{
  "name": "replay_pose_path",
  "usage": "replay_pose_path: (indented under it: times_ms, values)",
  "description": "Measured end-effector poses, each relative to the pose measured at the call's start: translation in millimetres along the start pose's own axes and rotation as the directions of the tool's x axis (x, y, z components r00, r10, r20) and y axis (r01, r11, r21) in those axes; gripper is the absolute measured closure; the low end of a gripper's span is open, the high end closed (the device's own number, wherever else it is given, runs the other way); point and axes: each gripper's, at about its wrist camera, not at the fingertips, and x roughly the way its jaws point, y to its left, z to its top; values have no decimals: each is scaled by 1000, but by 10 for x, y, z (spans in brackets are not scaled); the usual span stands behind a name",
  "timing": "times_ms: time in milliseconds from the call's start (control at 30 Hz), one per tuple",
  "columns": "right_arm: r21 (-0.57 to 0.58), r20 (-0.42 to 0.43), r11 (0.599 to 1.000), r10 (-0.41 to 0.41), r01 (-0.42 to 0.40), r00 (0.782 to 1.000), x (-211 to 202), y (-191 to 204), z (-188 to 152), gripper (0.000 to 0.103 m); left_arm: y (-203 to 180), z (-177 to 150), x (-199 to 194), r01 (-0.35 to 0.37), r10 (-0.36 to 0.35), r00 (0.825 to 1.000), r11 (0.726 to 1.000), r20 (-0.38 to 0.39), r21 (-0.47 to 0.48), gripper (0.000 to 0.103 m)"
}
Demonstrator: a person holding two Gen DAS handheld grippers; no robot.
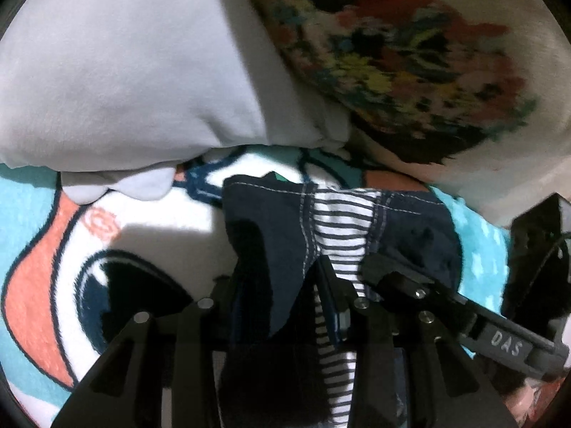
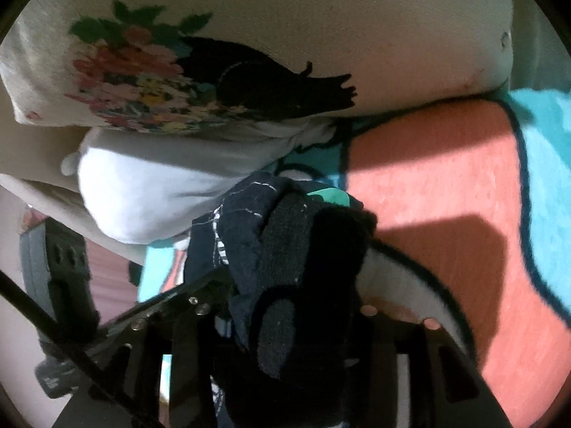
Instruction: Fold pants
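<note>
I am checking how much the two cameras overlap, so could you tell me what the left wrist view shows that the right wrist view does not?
Only the left wrist view shows the white-and-navy striped lining of the dark pants, and a big cartoon eye on the blanket. Only the right wrist view shows the blanket's wide coral patch and a black bird shape on the floral pillow. Both show the pants bunched between the jaws, the white pillow, the floral pillow and the turquoise blanket.

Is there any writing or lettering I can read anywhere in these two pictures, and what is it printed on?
"DAS": raised letters on the black bar of the right gripper, seen from the left wrist camera.
No other text is readable; the blanket and cushion carry only pictures.
</note>
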Motion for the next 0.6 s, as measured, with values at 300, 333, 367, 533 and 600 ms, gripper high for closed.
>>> replay_pose_path:
  times_ms: [300,333,367,533,600]
  values:
    - [-85,134,984,-143,155,981,-416,160,-93,35,175,-32,-158,-25,25,1000,998,0,-66,45]
    - [-106,170,977,-167,187,971,-505,219,-134,35,192,-49,-224,-33,34,999,997,11,-67,45]
    - [-127,196,971,-176,203,965,-578,282,-174,37,190,-72,-290,-50,52,998,996,24,-68,45]
    - [-192,276,957,-161,218,948,-817,526,-257,57,199,-266,-606,-94,102,989,993,106,-71,45]
    - [-194,288,960,-139,200,948,-871,546,-241,57,140,-334,-637,-89,97,988,994,119,-70,45]
